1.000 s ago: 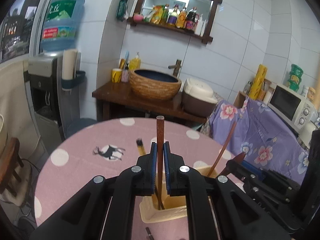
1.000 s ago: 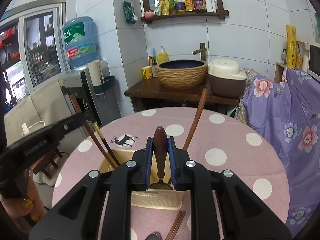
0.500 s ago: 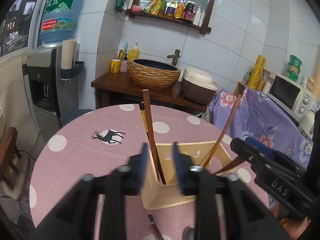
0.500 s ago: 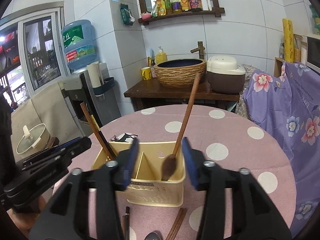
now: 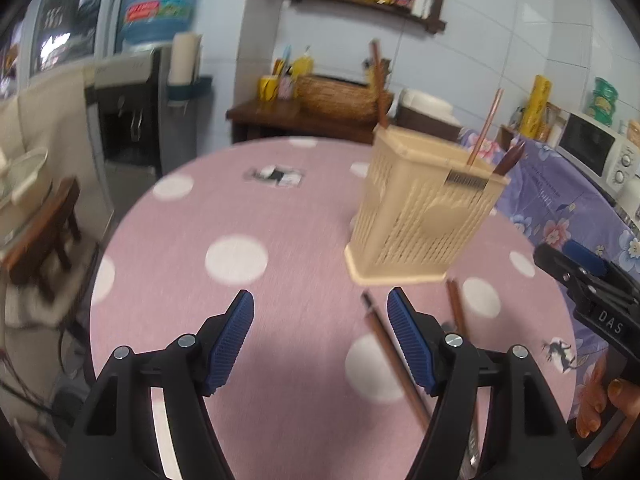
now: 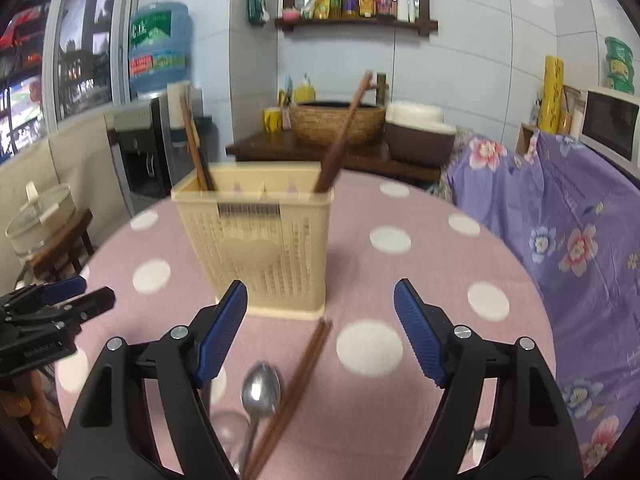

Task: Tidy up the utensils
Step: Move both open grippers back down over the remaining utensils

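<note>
Left wrist view: the left tool stands wide, its jaws having just been opening, with nothing between the blue ribbed pads but bare pink tabletop with white dots. Ahead and to the right stands the utensil basket, a cream plastic holder with perforated walls and a barcode label near its rim. Brown chopsticks rise from its far corner, and a thin wooden handle and a dark-tipped one lean out of the near right corner. On the cloth before the basket lie a dark-ended chopstick and another brown stick, just beside the tool's right finger. The right tool shows at the right edge.

Right wrist view: the right tool is likewise spread wide and empty, its jaws just opened. The basket sits straight ahead, upright, with chopsticks in its left compartment and a long wooden handle leaning in the right one. In front of it a pair of brown chopsticks and a metal spoon lie on the tabletop between the fingers, untouched. The left tool is at the left edge.
</note>
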A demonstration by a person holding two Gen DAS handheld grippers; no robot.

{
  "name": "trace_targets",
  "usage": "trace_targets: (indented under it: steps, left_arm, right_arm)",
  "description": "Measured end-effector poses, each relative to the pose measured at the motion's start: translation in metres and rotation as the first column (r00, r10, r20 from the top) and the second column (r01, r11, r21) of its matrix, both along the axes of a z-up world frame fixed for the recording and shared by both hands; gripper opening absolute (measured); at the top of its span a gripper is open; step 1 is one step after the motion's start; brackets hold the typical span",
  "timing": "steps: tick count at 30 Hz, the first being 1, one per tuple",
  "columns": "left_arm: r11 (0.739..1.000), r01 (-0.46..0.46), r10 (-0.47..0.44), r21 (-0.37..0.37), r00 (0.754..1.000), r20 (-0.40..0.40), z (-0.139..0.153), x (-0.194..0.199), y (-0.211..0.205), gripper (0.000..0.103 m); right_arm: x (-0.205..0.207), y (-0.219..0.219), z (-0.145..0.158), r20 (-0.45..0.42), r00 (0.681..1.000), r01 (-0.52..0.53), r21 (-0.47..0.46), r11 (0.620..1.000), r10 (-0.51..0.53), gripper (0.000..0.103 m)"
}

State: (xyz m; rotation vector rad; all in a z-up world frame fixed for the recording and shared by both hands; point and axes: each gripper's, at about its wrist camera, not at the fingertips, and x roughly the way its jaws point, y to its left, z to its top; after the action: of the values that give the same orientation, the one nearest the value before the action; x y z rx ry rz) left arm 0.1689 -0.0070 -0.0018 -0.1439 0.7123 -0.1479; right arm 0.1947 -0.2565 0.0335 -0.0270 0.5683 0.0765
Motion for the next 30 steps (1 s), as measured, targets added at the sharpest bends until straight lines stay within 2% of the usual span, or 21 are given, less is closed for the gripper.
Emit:
trace_targets:
  steps: [4,7,11,17,24,26,28,30]
  left_arm:
    - [0.999,-0.02,0.018,-0.032,0.997,-0.082,-0.029,-0.011,0.012,0.069]
    - [0.999,-0.022,0.018,-0.028,0.994,-0.107,-0.041,-0.018,0.014,0.069]
    - [1.0,-0.007,0.004,-0.018,0.992,-0.124,-0.049,-0.025,0.008,0.069]
    - [0.999,0.043,-0.043,0.003,0.99,-0.133,-0.056,-0.033,-0.01,0.069]
    - [0.995,0.093,-0.088,0.027,0.985,-0.15,-0.06,-0.035,-0.033,0.069]
    - [0.993,0.109,-0.102,0.038,0.983,-0.155,-0.06,-0.035,-0.041,0.069]
    - [0.991,0.12,-0.11,0.057,0.982,-0.157,-0.061,-0.035,-0.048,0.07]
    - [0.989,0.128,-0.116,0.071,0.98,-0.16,-0.063,-0.035,-0.055,0.07]
  right_arm:
    - [-0.013,-0.005,-0.042,-0.106,0.994,0.023,-0.005,1.0,-0.023,0.08]
    - [-0.02,-0.009,-0.07,-0.198,0.98,0.032,0.027,0.999,-0.026,0.08]
    - [-0.03,-0.001,-0.088,-0.252,0.968,0.026,0.026,0.999,-0.019,0.08]
    - [-0.033,0.012,-0.099,-0.28,0.959,0.032,-0.039,0.999,-0.042,0.08]
    - [-0.034,0.002,-0.101,-0.306,0.949,0.063,-0.066,0.996,-0.08,0.08]
    - [-0.034,-0.011,-0.103,-0.318,0.937,0.113,-0.11,0.987,-0.143,0.08]
    - [-0.036,-0.025,-0.102,-0.317,0.933,0.149,-0.09,0.985,-0.171,0.08]
    - [-0.039,-0.037,-0.099,-0.316,0.937,0.154,-0.003,0.988,-0.147,0.08]
